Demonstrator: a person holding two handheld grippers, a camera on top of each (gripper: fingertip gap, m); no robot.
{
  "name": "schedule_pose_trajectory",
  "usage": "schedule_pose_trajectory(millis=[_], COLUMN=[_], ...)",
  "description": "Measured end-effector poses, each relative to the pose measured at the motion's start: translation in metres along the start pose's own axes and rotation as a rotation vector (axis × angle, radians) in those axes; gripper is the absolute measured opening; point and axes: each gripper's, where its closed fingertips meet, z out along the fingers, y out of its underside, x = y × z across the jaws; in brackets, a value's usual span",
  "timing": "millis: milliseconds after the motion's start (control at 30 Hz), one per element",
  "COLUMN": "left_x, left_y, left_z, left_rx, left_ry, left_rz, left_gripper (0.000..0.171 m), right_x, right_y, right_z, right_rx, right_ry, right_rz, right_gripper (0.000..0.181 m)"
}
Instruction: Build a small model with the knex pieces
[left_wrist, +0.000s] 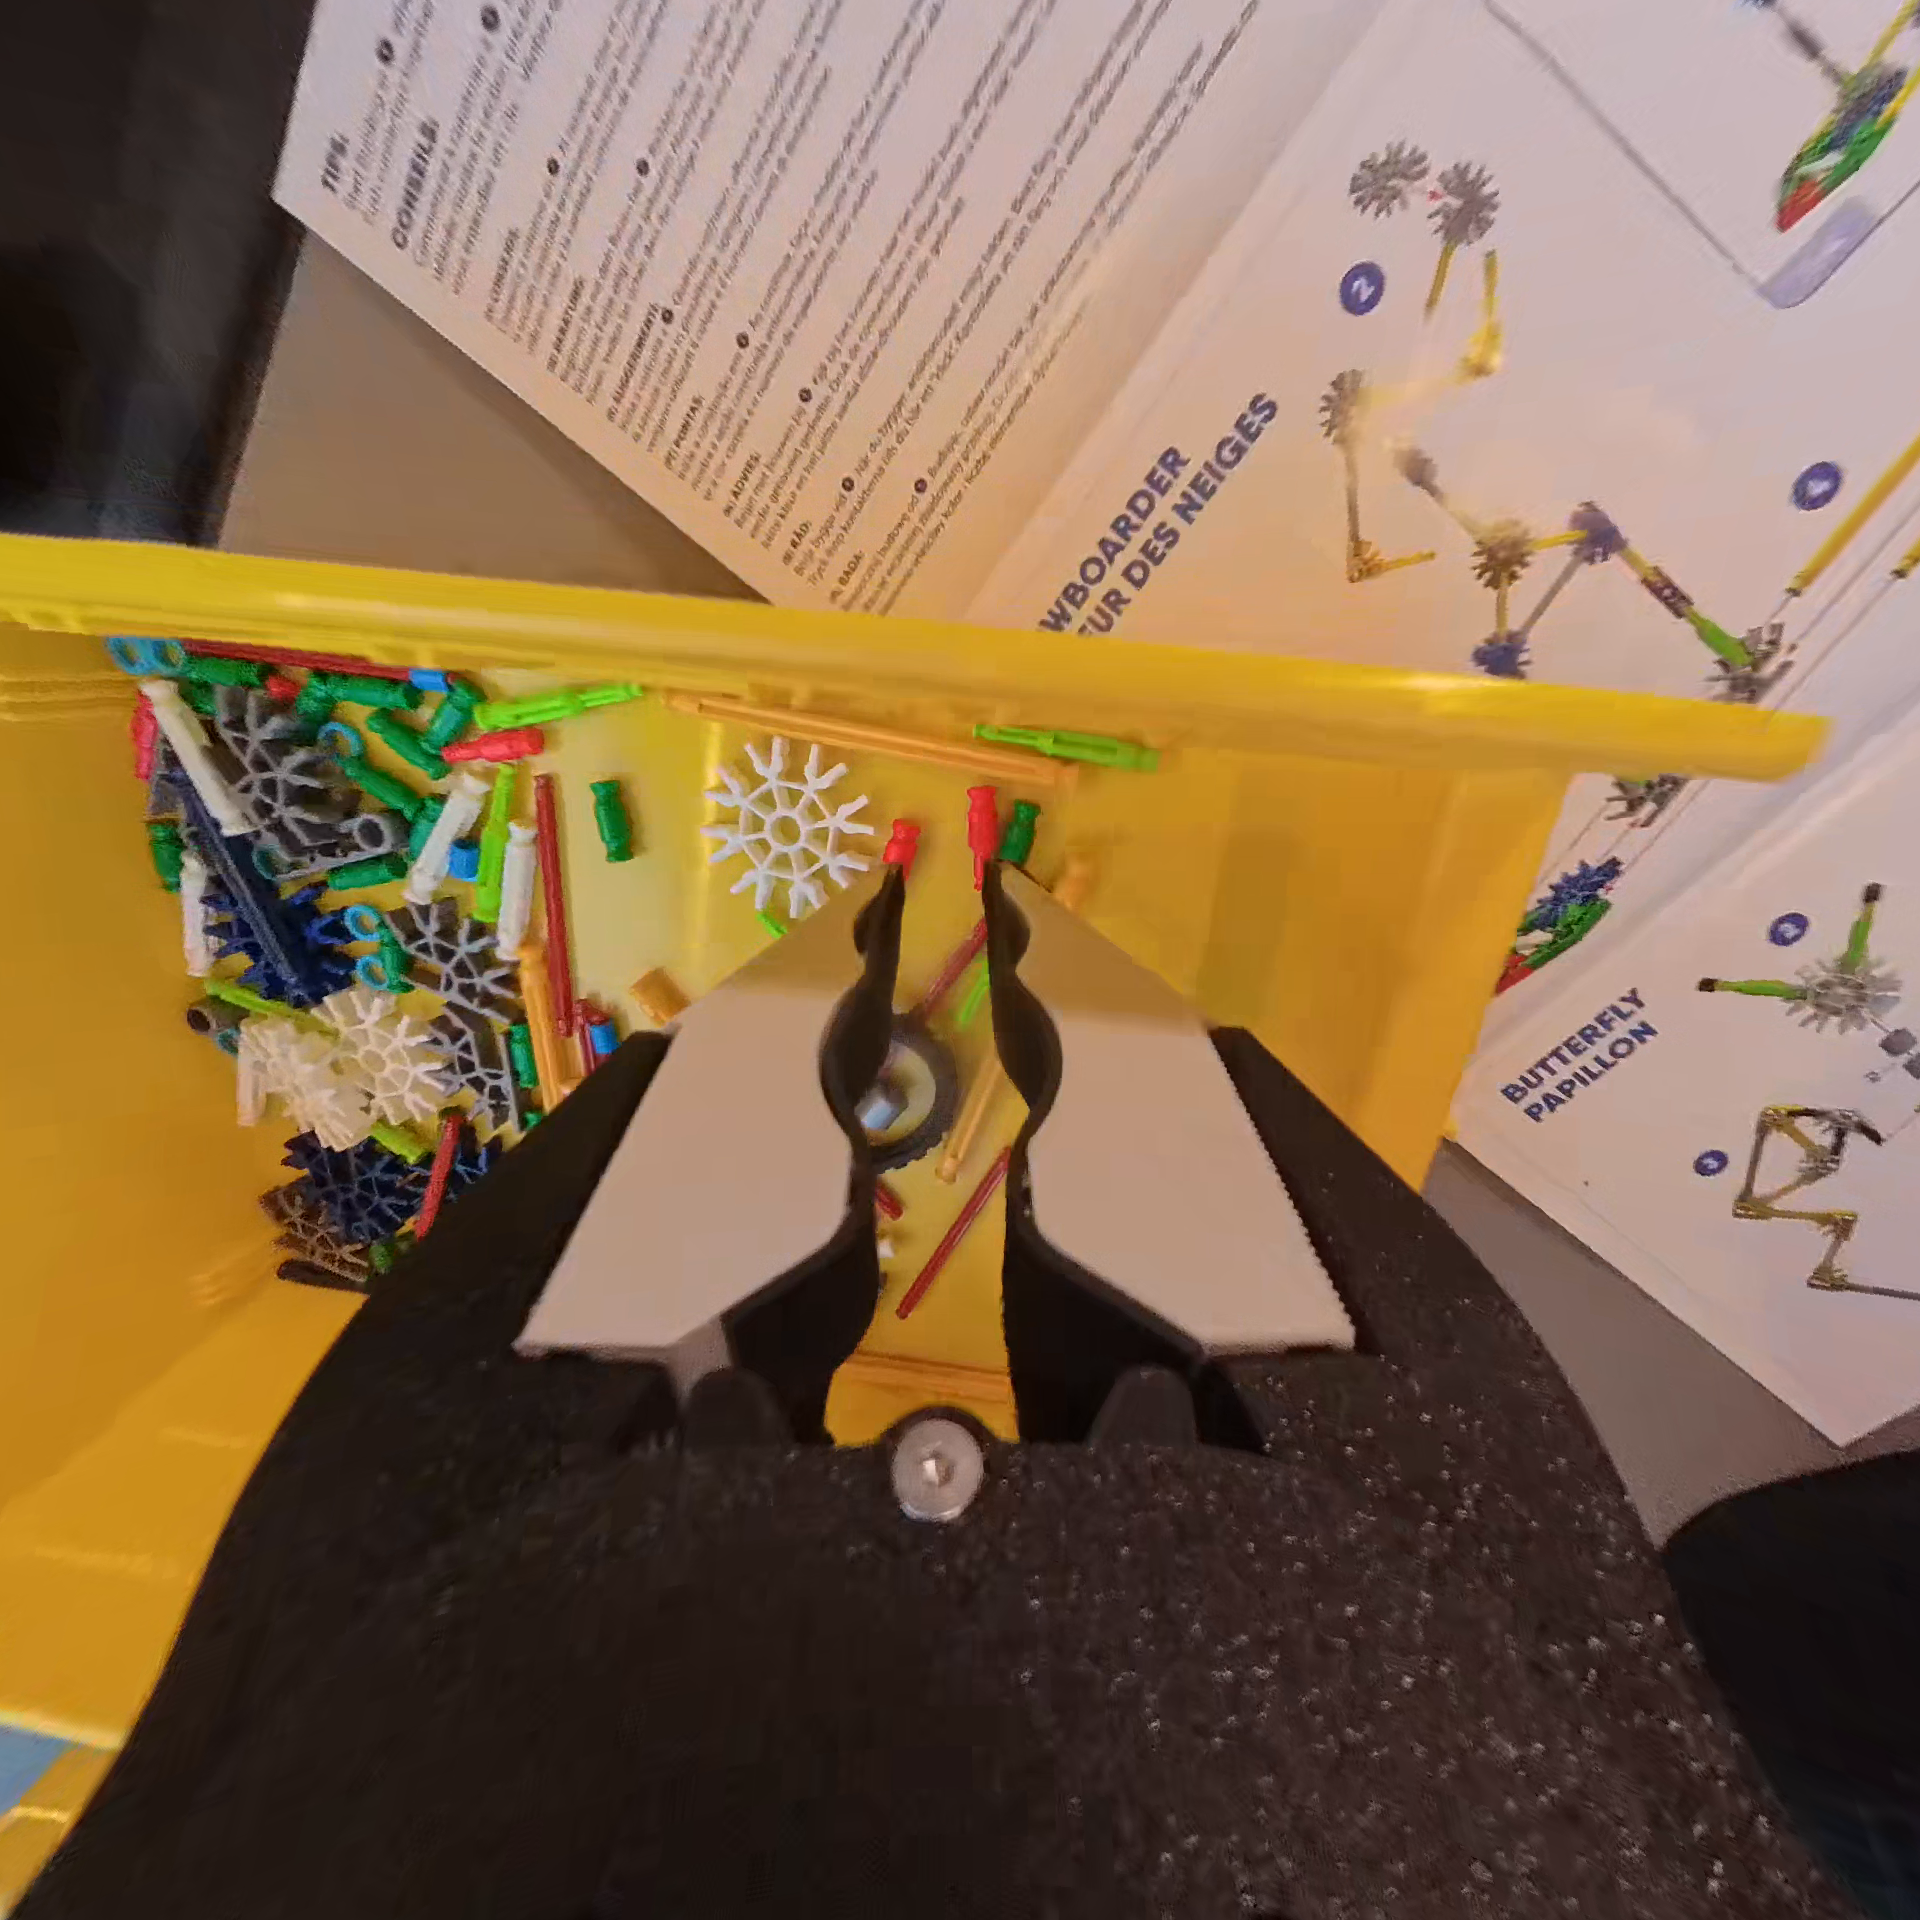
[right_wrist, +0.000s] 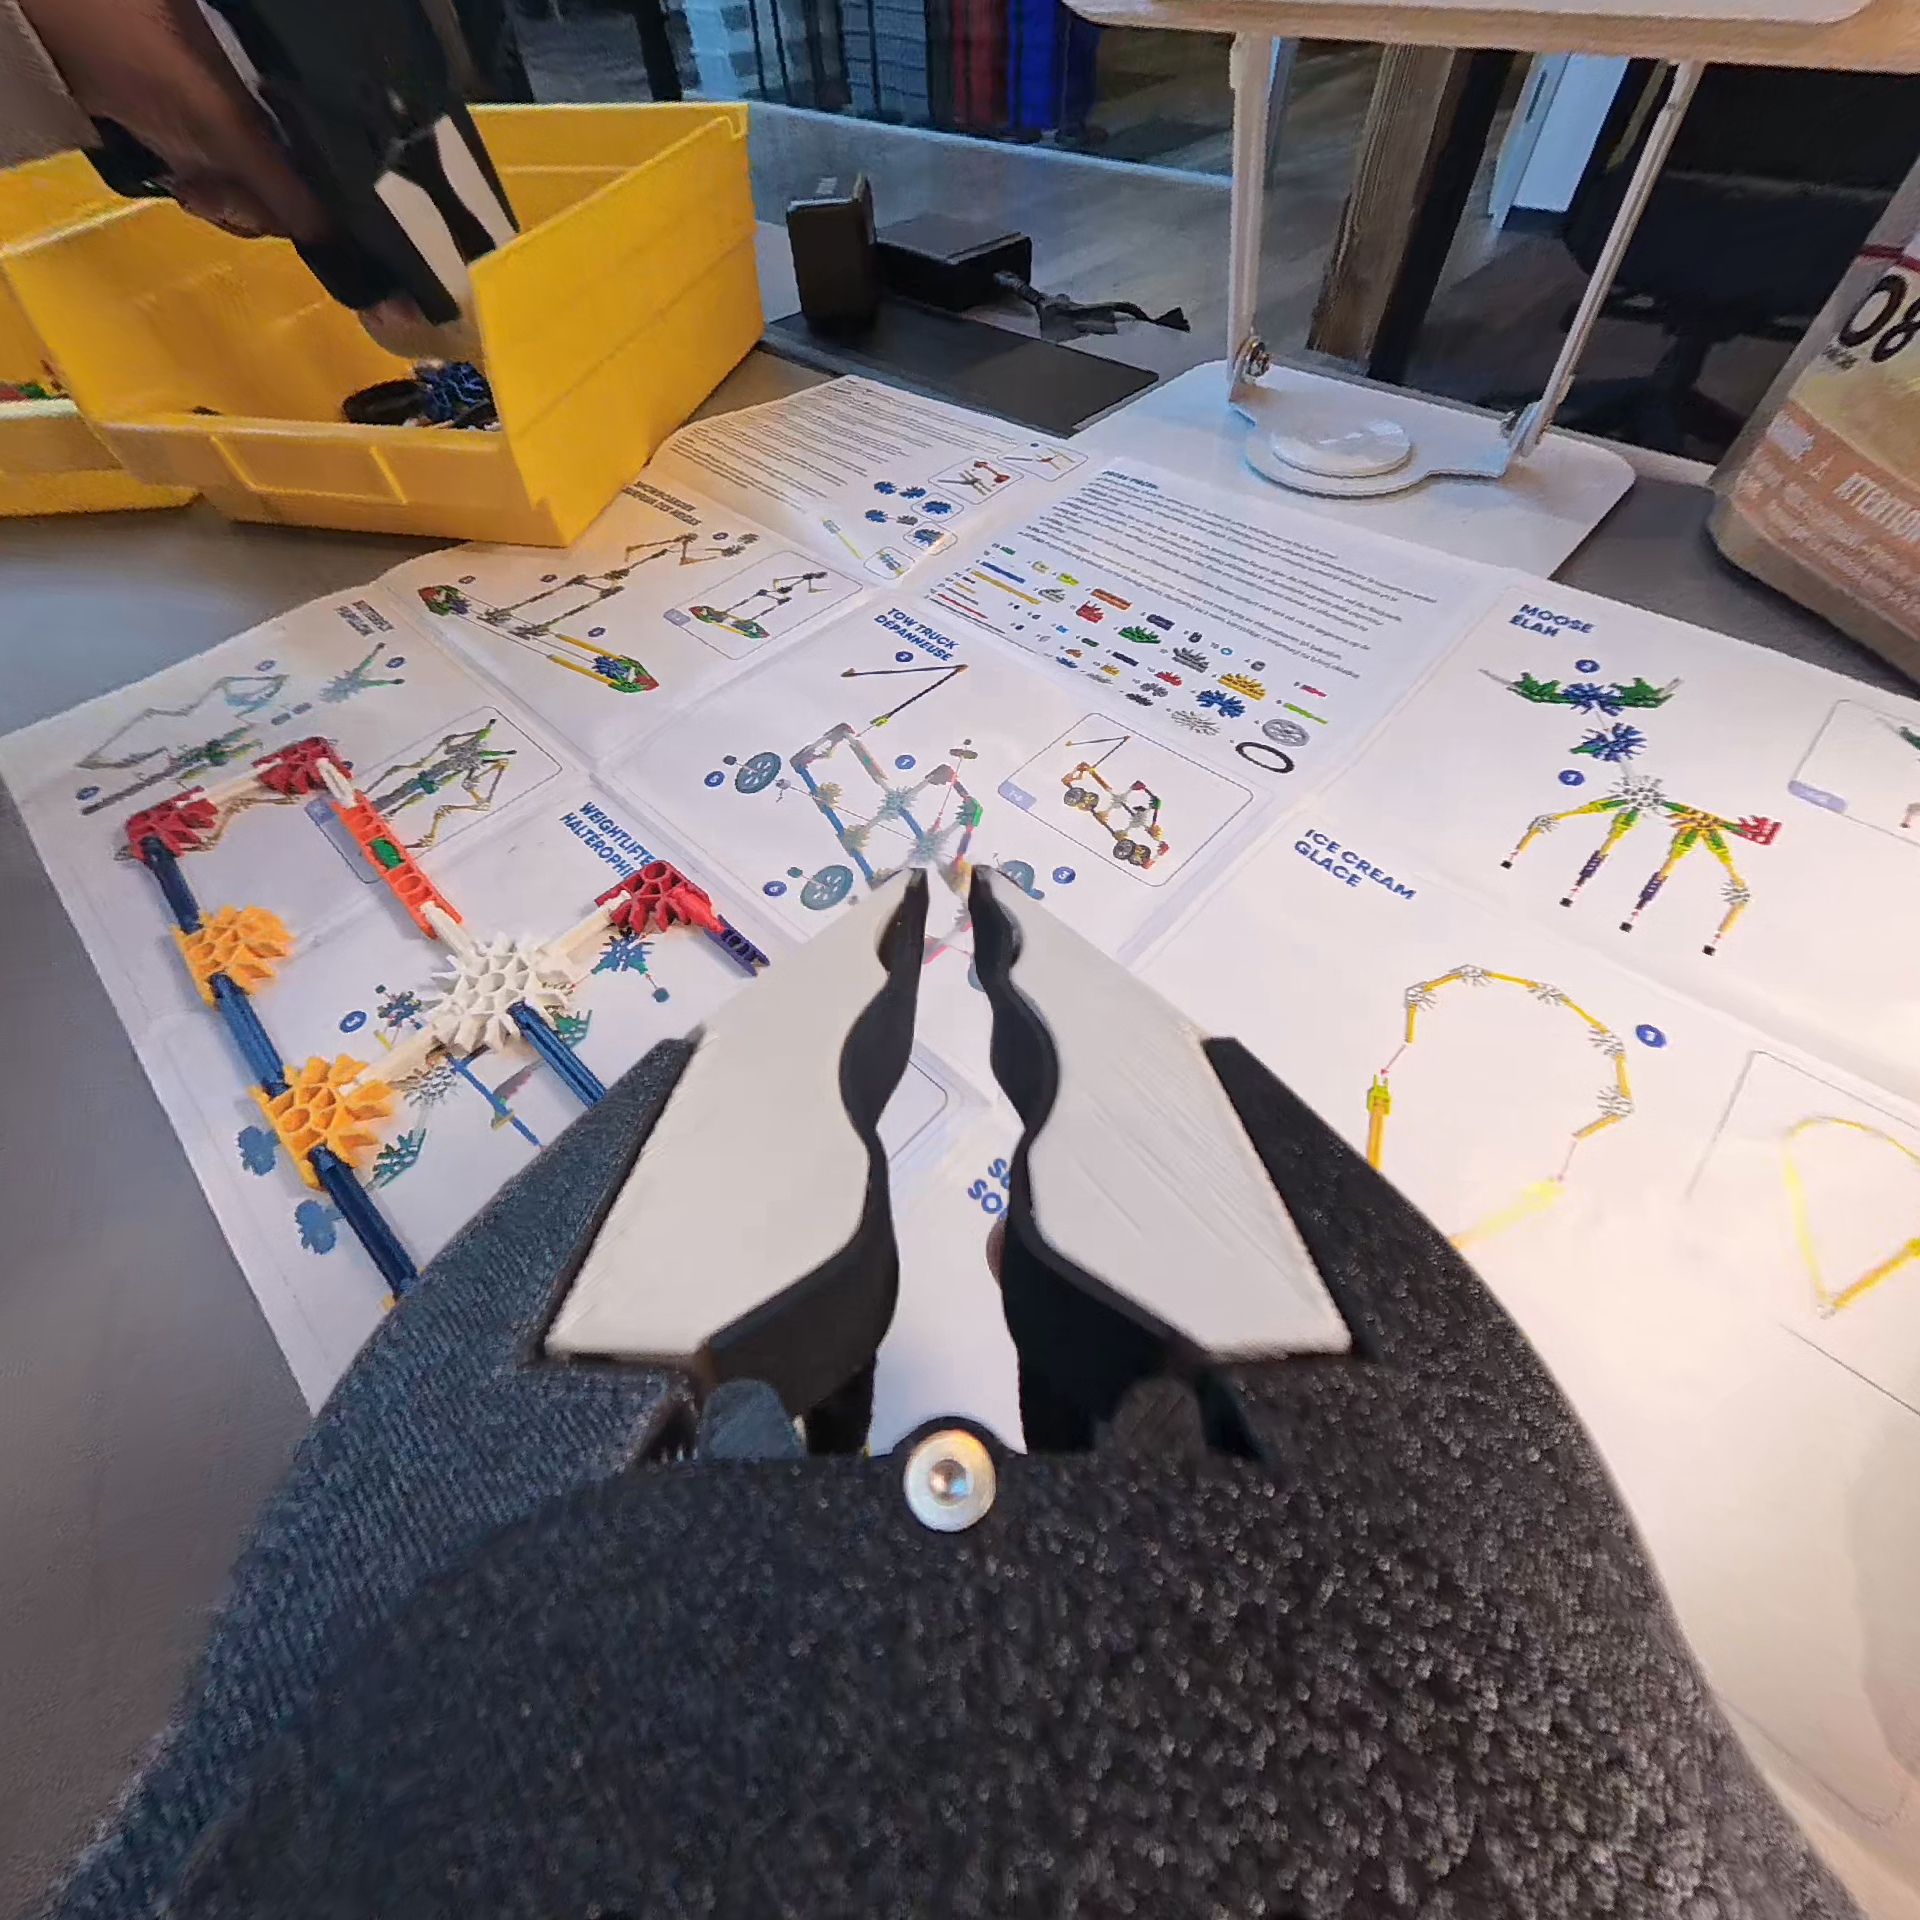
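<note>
Left gripper (left_wrist: 940, 871) fingers apart inside yellow bin (left_wrist: 935, 665); right gripper (right_wrist: 943, 883) over instruction sheet (right_wrist: 1195, 623).

You are at a grey table (right_wrist: 125, 582) in what looks like an office or work room. A big paper sheet (right_wrist: 1195, 644) with building pictures lies open on it. A yellow bin (right_wrist: 623, 312) of small plastic toy parts (left_wrist: 343, 935) stands beside the sheet. A white stand (right_wrist: 1340, 447) sits at the back. Behind it you see dark shelves and wooden posts.
</note>
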Motion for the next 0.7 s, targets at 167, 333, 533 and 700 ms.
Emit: schedule_pose_trajectory(millis=[167, 333, 533, 700], left_x=[-0.006, -0.01, -0.006, -0.007], left_y=[0.007, 0.014, 0.013, 0.013], left_z=[0.012, 0.014, 0.016, 0.013], left_rx=[-0.045, -0.059, -0.028, -0.027], left_ry=[-0.015, 0.012, 0.046, -0.015], left_rz=[-0.015, -0.032, -0.042, -0.045], left_gripper=[0.009, 0.008, 0.002, 0.001], right_x=[0.002, 0.0, -0.002, -0.004], right_y=[0.002, 0.003, 0.006, 0.006], right_z=[-0.005, -0.004, -0.003, -0.002], right_rx=[0.013, 0.013, 0.004, 0.005], right_ry=[-0.003, -0.026, -0.037, -0.042], right_rz=[0.004, 0.012, 0.008, -0.006], right_gripper=[0.007, 0.007, 0.007, 0.007])
